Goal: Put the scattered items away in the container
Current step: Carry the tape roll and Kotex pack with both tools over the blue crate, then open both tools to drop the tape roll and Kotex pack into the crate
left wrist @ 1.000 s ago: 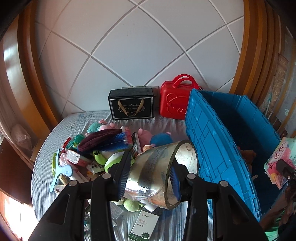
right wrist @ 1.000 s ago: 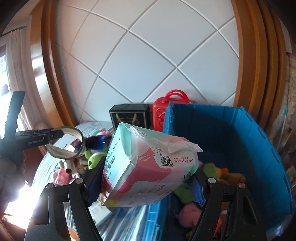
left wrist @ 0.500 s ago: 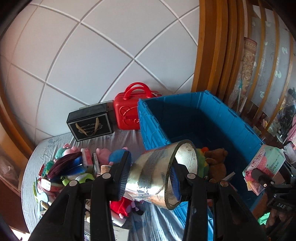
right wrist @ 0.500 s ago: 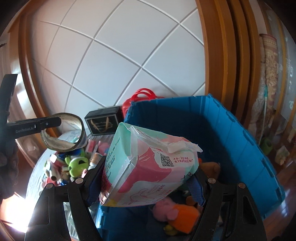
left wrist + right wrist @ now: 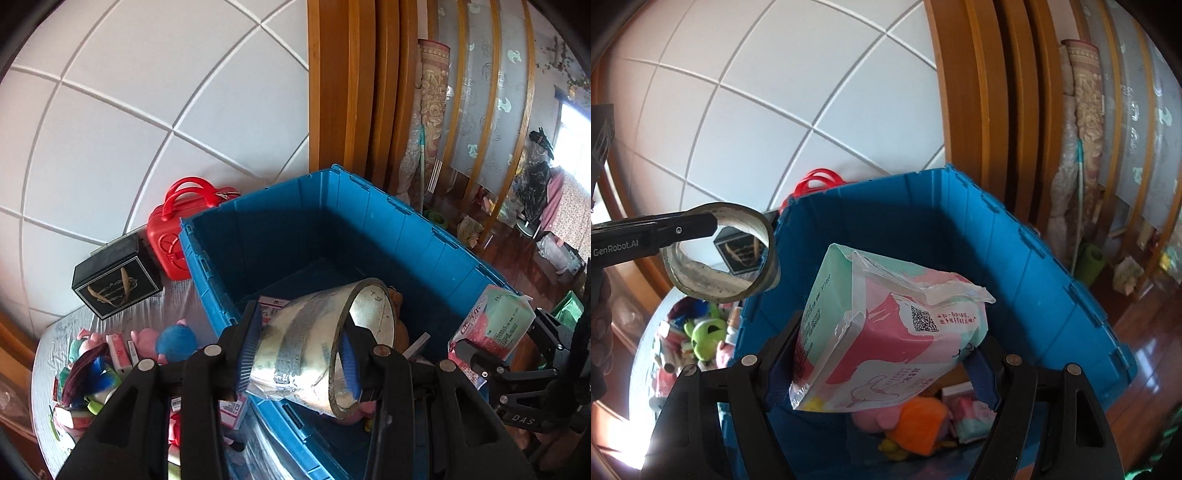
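Both my grippers loaded over blue bin (image 5: 369,206): left gripper (image 5: 299,354) clamps tape roll (image 5: 317,347), right gripper (image 5: 882,354) grips tissue pack (image 5: 886,332); toys (image 5: 912,421) lie inside, pile (image 5: 110,365) left beside bin.

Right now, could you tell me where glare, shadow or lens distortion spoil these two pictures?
Left wrist view: fisheye bends the wall grooves into curves; the window at far right is blown out; the blue crate is dark inside. Right wrist view: same curving; bright glare at the lower left corner; the toys under the tissue pack sit in shadow.
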Available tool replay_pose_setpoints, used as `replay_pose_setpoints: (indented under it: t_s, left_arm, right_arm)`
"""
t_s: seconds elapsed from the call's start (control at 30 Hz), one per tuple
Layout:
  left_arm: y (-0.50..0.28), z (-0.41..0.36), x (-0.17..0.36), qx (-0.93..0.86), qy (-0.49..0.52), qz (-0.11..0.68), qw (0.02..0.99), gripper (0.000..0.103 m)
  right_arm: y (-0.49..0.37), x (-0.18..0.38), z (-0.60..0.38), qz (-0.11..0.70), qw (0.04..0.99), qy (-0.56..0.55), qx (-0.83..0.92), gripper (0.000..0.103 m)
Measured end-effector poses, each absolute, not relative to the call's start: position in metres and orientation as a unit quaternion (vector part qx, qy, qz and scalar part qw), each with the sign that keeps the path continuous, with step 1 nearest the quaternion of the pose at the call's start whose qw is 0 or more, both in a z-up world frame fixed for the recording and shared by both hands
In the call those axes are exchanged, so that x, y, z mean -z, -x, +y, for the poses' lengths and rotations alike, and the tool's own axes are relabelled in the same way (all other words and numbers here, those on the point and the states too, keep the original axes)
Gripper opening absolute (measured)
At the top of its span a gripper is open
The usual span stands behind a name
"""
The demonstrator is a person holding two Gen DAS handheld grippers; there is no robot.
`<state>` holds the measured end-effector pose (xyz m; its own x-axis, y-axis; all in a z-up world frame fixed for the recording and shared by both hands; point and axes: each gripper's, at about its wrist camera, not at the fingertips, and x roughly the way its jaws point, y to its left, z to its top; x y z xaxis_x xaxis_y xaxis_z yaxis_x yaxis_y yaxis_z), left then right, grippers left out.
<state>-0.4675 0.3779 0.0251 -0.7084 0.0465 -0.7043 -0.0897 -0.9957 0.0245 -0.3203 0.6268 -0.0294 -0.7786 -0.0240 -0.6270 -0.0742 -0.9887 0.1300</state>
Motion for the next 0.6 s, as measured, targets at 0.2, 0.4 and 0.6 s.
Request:
replay_pose_setpoints:
  t_s: [0.2,0.4,0.6]
  left_arm:
    - [0.491,0.393,-0.011,-0.919,0.391,0.030,0.048,0.039]
    - [0.506,0.401,-0.003,-0.917,0.395,0.026,0.055,0.039]
    - [0.518,0.401,-0.003,-0.916,0.397,0.025,0.052,0.040]
  right_arm:
    - [0.326,0.036,0.654,0.079,0.043,0.342,-0.935,0.078]
    - [0.336,0.041,0.669,0.081,0.054,0.351,-0.931,0.078]
    - [0.350,0.043,0.668,0.063,0.060,0.352,-0.932,0.085]
